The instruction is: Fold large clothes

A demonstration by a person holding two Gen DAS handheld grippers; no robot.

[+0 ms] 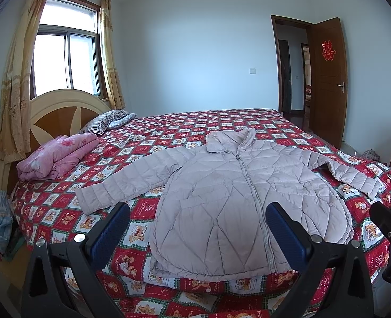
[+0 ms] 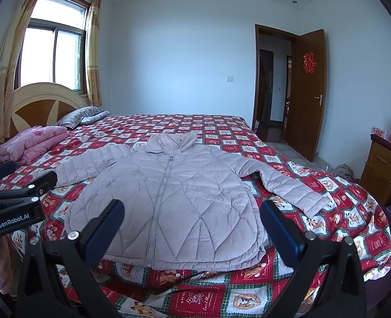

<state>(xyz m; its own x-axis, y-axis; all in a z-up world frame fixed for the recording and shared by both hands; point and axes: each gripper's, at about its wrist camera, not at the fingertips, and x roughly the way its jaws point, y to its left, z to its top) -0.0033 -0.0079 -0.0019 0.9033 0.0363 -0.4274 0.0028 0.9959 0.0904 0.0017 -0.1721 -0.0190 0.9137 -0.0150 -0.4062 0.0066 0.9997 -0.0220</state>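
A pale lilac quilted puffer jacket point(image 1: 222, 201) point(image 2: 177, 198) lies flat and zipped on the bed, collar far, hem near me, both sleeves spread out to the sides. My left gripper point(image 1: 198, 212) hovers open above the hem, with its blue pads wide apart and nothing between them. My right gripper point(image 2: 192, 212) is open too, held over the jacket's lower part without touching it. In the right wrist view the left gripper point(image 2: 23, 172) shows at the left edge. The right gripper's black frame point(image 1: 389, 228) shows at the right edge of the left wrist view.
The bed has a red checked cartoon quilt point(image 1: 195, 127) point(image 2: 315, 185). A folded pink blanket point(image 1: 60, 153) and a striped pillow point(image 1: 102, 122) lie by the wooden headboard point(image 1: 63, 111). A wooden dresser point(image 2: 386, 167) stands at the right, beside the open door point(image 2: 309, 92).
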